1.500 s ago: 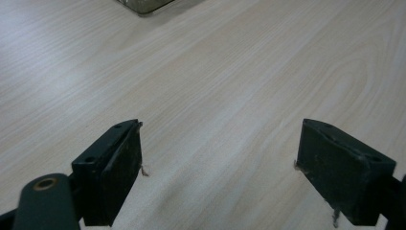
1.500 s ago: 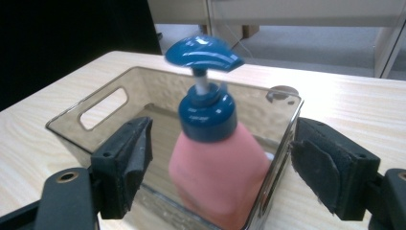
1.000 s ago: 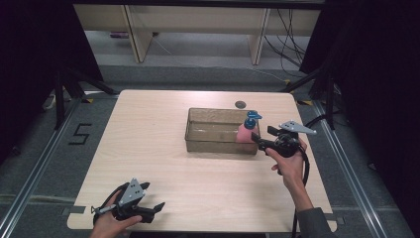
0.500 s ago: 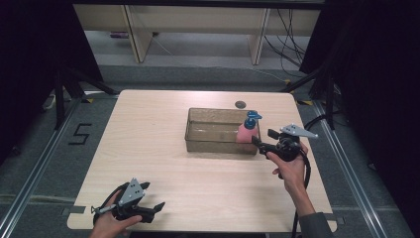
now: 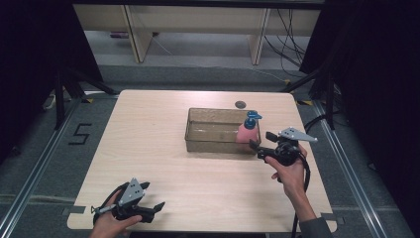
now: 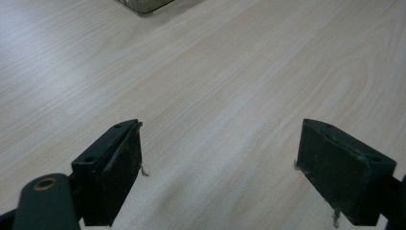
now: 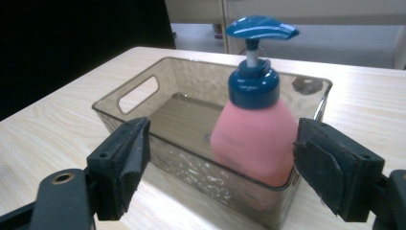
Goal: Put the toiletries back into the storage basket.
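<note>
While the right gripper point(image 5: 258, 145) is held level at the near right corner of the clear brownish plastic bin point(image 5: 208, 130), its two black jaws stand wide apart and grip nothing; they have just been opening further, and nothing lies between the pads. Directly ahead of those jaws, just past their tips, the pink pump bottle with a blue cap and blue spout point(image 7: 255, 128) stands upright inside the bin, in the corner closest to this gripper. Its long axis runs straight up from the bin floor, and the flat blue spout on top points sideways, toward the right in the right gripper view. In that view the bottle's body sits behind the bin's near wall, between the lines of the two jaws but farther off than they reach. Beyond the bottle, the bin's far end wall has an oval handle cut-out.

Well apart from all this, the left gripper point(image 5: 157, 205) rests low at the near edge of the pale wooden table point(image 5: 148, 148), its jaws also spread wide over bare wood.
</note>
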`<state>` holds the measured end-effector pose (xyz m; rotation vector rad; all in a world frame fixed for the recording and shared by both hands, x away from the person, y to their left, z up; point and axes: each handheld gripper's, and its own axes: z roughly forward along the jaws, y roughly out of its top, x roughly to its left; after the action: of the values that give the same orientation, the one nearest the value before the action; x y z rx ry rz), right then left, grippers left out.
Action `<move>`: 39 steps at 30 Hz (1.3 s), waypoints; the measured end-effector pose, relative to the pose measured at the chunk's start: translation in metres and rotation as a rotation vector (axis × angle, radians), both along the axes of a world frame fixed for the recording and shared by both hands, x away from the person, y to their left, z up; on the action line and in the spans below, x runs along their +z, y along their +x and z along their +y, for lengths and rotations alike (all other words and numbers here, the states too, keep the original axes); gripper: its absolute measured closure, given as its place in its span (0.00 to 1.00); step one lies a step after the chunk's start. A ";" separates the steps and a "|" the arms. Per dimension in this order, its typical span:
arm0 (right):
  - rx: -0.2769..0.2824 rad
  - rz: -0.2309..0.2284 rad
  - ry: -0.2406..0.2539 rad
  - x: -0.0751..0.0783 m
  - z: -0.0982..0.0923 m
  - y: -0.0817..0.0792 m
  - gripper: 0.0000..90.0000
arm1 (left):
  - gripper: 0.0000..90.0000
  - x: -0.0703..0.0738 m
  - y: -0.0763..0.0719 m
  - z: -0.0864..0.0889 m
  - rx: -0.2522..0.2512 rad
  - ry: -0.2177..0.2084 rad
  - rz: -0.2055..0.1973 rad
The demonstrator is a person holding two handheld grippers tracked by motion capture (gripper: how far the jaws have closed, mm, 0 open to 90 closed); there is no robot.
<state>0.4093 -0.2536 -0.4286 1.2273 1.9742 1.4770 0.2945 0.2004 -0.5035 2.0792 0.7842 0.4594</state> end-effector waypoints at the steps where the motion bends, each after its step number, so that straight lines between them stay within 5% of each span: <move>1: -0.005 0.027 0.022 -0.001 0.002 -0.002 0.24 | 0.17 0.000 0.000 0.000 0.000 0.001 0.002; 13: 0.024 -0.007 -0.003 -0.004 0.005 -0.011 0.23 | 0.17 -0.001 0.000 0.000 -0.005 0.006 0.003; 16: 0.025 0.022 0.013 -0.002 0.007 -0.015 0.23 | 0.17 0.000 0.000 0.001 -0.002 0.006 0.003; 18: 0.036 -0.004 -0.018 -0.003 0.006 -0.015 0.23 | 0.17 0.000 0.000 0.000 0.000 0.008 0.001; 24: 0.045 -0.003 -0.006 -0.005 0.008 -0.019 0.23 | 0.17 0.000 0.000 0.000 0.001 0.002 -0.001; 25: 0.043 0.020 0.025 -0.005 0.010 -0.021 0.23 | 0.17 0.000 0.000 0.001 -0.003 0.008 0.003; 27: 0.052 -0.001 0.004 -0.006 0.009 -0.021 0.23 | 0.17 0.001 0.001 0.002 -0.013 0.026 0.001; 31: 0.050 0.027 0.013 -0.005 0.012 -0.026 0.23 | 0.17 0.000 0.000 0.001 -0.003 0.007 0.003; 34: 0.061 -0.008 -0.004 -0.007 0.012 -0.026 0.23 | 0.17 0.001 0.001 0.002 -0.012 0.029 0.000; 35: 0.072 0.009 0.005 -0.006 0.013 -0.028 0.23 | 0.17 0.000 0.000 0.000 0.003 0.001 -0.001; 39: 0.077 0.006 0.008 -0.008 0.016 -0.031 0.23 | 0.17 0.000 0.000 0.000 -0.001 0.002 0.003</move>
<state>0.3787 -0.2380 -0.4361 1.1728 2.0427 1.5210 0.2947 0.2009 -0.5039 2.0825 0.7841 0.4570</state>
